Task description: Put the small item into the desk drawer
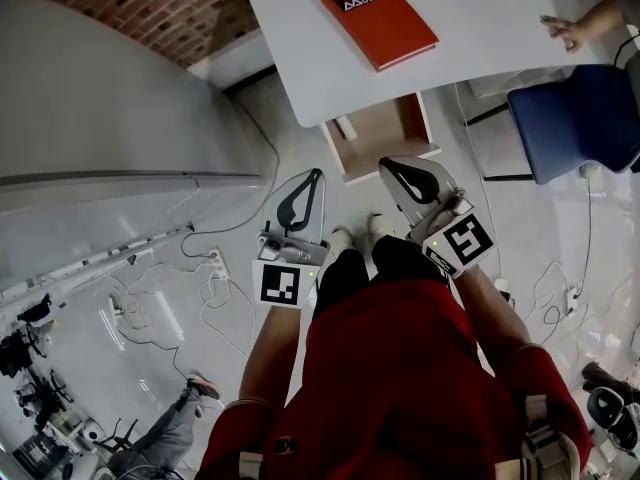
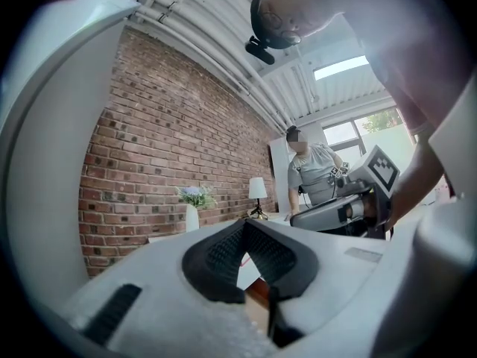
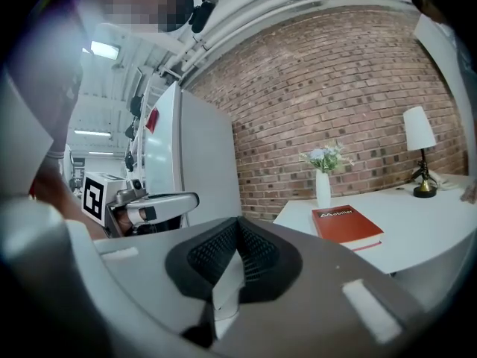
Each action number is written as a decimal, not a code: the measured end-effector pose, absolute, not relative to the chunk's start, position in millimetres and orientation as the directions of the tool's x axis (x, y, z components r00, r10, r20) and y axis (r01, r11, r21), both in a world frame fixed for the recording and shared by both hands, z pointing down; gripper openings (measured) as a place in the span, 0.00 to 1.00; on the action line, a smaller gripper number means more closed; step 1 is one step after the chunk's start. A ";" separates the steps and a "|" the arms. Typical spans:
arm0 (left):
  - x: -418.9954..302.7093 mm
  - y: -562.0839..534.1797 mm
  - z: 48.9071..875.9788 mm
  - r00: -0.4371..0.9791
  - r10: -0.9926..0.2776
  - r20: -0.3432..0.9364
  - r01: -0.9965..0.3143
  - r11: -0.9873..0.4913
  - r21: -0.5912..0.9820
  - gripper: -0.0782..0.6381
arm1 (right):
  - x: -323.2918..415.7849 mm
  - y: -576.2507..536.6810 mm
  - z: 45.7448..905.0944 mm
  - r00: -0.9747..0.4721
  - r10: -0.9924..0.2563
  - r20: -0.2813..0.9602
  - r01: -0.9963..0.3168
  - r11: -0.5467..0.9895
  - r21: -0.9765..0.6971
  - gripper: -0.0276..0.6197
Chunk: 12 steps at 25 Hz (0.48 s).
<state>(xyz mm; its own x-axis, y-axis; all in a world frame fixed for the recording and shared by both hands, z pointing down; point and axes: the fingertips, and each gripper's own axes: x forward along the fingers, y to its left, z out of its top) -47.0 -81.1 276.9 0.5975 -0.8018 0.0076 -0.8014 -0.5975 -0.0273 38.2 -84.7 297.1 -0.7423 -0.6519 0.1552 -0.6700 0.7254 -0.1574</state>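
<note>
The wooden desk drawer [image 1: 385,133] stands pulled out under the white desk [image 1: 300,58], and its inside looks bare. No small item shows in any view. My left gripper [image 1: 317,175] hangs above the floor just left of the drawer, its black pads meeting at the tip [image 2: 244,226]. My right gripper [image 1: 386,164] is over the drawer's front right corner, jaws shut [image 3: 238,222] with nothing seen between them. Each gripper view shows the other gripper alongside, the right gripper [image 2: 298,218] in one and the left gripper [image 3: 194,198] in the other.
A red book [image 1: 378,20] lies on the desk, with a vase of flowers [image 3: 323,177] and a lamp [image 3: 419,144] further back. A blue chair [image 1: 575,118] and another person's hand [image 1: 568,30] are at the right. Cables [image 1: 215,263] trail on the floor beside a white cabinet [image 1: 100,118].
</note>
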 end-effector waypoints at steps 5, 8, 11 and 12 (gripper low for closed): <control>-41.0 -72.2 261.4 0.609 -0.793 -0.015 -0.793 -0.609 -0.031 0.12 | 44.5 -75.9 281.2 -0.737 -0.665 0.122 -0.676 0.724 -0.136 0.06; -36.0 -67.4 255.0 0.623 -0.782 -0.020 -0.782 -0.622 -0.040 0.12 | 45.9 -71.8 276.8 -0.731 -0.673 0.115 -0.682 0.718 -0.137 0.06; -32.5 -64.8 249.2 0.634 -0.773 -0.027 -0.773 -0.633 -0.043 0.12 | 46.2 -66.4 273.2 -0.726 -0.678 0.110 -0.687 0.712 -0.146 0.06; -31.4 -64.2 247.1 0.637 -0.770 -0.030 -0.771 -0.636 -0.046 0.12 | 46.5 -64.7 271.6 -0.726 -0.680 0.106 -0.688 0.711 -0.146 0.06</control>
<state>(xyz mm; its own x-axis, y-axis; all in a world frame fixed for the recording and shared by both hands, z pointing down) -31.4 -64.2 247.1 0.6369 -0.7703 -0.0301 -0.7707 -0.6355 -0.0456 46.5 -64.7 271.6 -0.7255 -0.6800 0.1061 -0.6878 0.7111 -0.1456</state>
